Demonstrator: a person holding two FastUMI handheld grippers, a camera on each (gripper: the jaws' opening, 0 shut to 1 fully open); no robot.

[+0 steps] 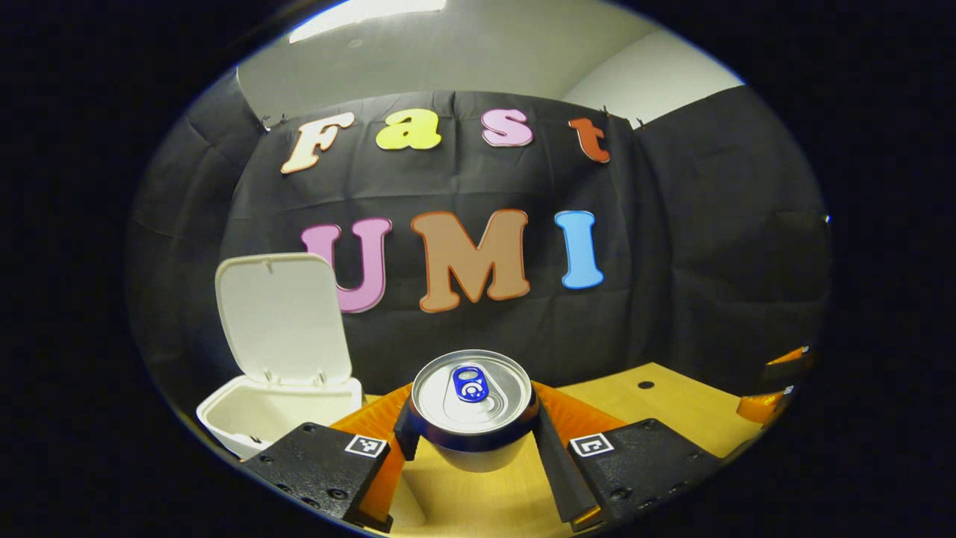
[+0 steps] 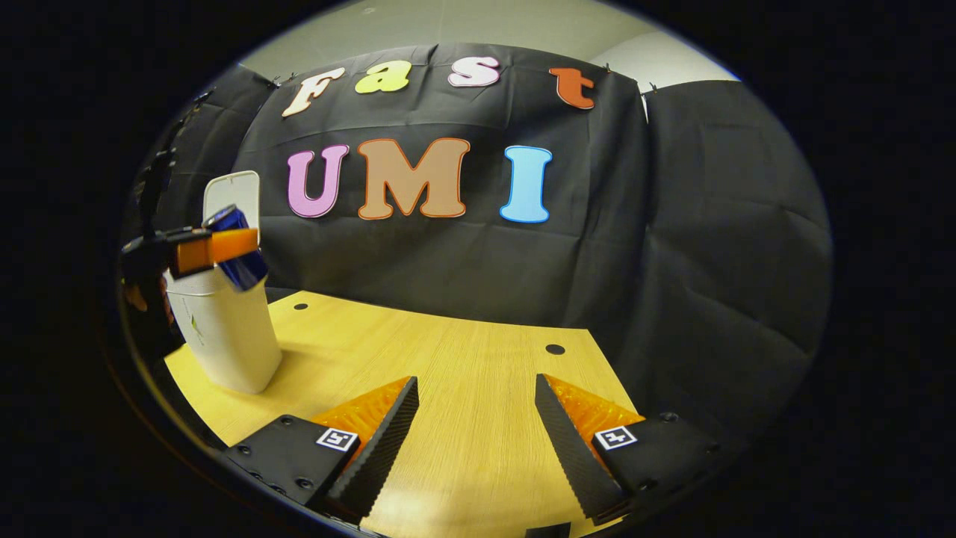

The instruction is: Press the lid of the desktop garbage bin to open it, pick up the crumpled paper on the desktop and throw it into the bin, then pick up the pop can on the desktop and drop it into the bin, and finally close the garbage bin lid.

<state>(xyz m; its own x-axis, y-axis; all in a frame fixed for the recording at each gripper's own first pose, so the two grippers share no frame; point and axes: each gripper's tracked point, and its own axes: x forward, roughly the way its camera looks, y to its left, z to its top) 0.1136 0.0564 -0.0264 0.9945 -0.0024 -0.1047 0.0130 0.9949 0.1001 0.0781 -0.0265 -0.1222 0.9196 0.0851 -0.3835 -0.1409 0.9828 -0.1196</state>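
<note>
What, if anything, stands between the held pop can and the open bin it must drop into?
Nothing visible does. The left gripper holds the pop can lifted off the table, the bin's lid stands raised behind its open mouth, and the right gripper hangs apart, open.

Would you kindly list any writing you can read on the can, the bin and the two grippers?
No text can be read.
pop can: nothing legible on its top, tab or side.
garbage bin: a small mark on its wall, too small to read.
left gripper, right gripper: square coded markers, patterns, no words.
</note>
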